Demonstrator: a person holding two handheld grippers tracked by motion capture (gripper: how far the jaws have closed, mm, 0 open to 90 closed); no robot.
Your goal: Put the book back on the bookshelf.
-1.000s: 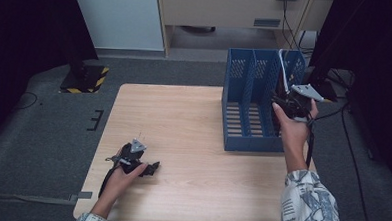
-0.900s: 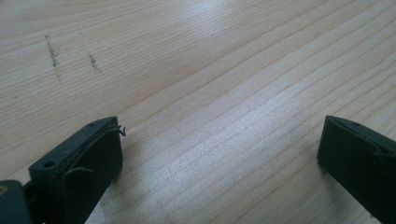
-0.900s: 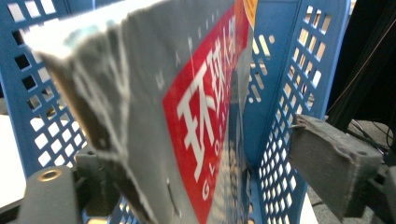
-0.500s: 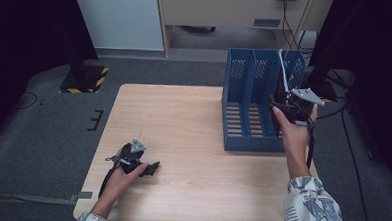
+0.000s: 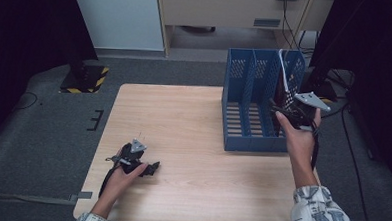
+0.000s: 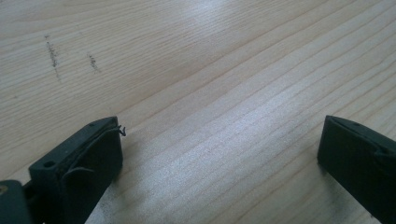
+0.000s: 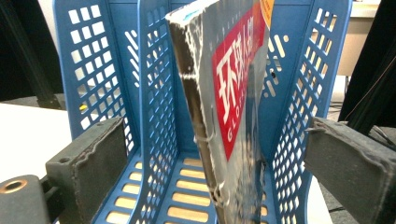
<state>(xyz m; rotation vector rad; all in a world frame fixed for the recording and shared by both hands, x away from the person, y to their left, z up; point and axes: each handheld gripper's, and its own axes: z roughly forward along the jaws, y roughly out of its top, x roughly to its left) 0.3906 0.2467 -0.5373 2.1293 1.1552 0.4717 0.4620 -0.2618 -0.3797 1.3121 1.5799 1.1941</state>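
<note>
Light wood table [image 5: 198, 135] on grey carpet, dark room around it, a white panel [image 5: 120, 17] and a beige cabinet [image 5: 228, 9] behind the table's far edge.

Blue file rack [image 5: 257, 105] with three slots sits at the table's far right. The magazine [image 7: 229, 98] stands in the rack's rightmost slot, leaning a bit, spine toward you.

Your right gripper [image 5: 289, 112] is at the rack's near right corner. Its jaws have just been opening and now stand wide; the magazine is between them but the pads are clear of it on both sides, so it's released.

Your left gripper [image 5: 144, 166] rests on the table, well apart from the rack, near the front left. Jaws spread, bare wood between them.

In the high view the magazine is mostly hidden by the rack wall and your right hand [image 5: 295, 137]. In the right gripper view its bottom edge is cut off and the cover text is blurred.
</note>
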